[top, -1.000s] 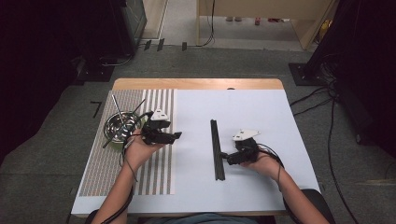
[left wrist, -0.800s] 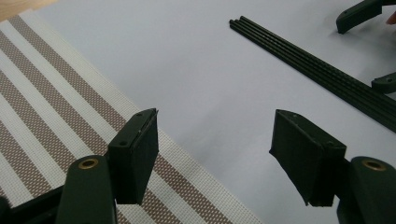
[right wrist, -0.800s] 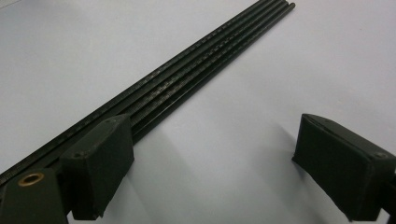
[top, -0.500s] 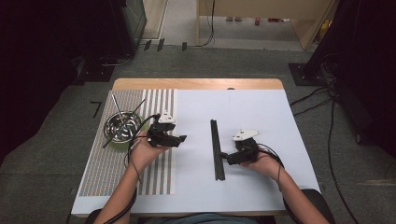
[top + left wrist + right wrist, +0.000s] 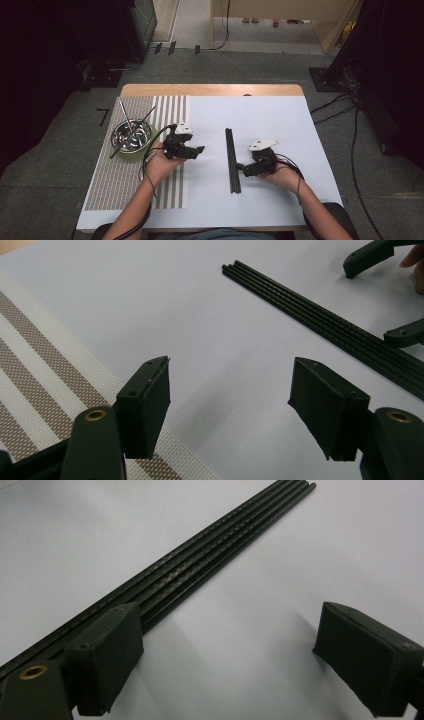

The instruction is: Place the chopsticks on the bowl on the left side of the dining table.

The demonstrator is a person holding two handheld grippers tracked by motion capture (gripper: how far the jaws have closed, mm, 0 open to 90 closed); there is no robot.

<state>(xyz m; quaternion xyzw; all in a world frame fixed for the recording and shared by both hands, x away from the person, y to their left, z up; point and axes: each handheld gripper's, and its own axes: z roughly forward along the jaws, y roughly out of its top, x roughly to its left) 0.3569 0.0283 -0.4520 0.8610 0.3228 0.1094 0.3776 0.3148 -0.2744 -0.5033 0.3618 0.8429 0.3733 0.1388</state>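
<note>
Your left tongs (image 5: 199, 150) sit in your left hand (image 5: 159, 164), jaws spread wide with nothing between them, pointing right. Your right tongs (image 5: 240, 167) point left, jaws likewise gaping, forearm angled in from near.

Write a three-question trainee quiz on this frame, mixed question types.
1. True or false: the rods lie in a tight bundle on the white sheet.
2. What rests in the steel bowl? A) two thin sticks B) a sponge C) a cup
3. Does the left gripper hold anything?

Key
1. True.
2. A.
3. No; it is open over the sheet beside the striped mat. The right gripper is open too, one jaw by the rods.
</note>
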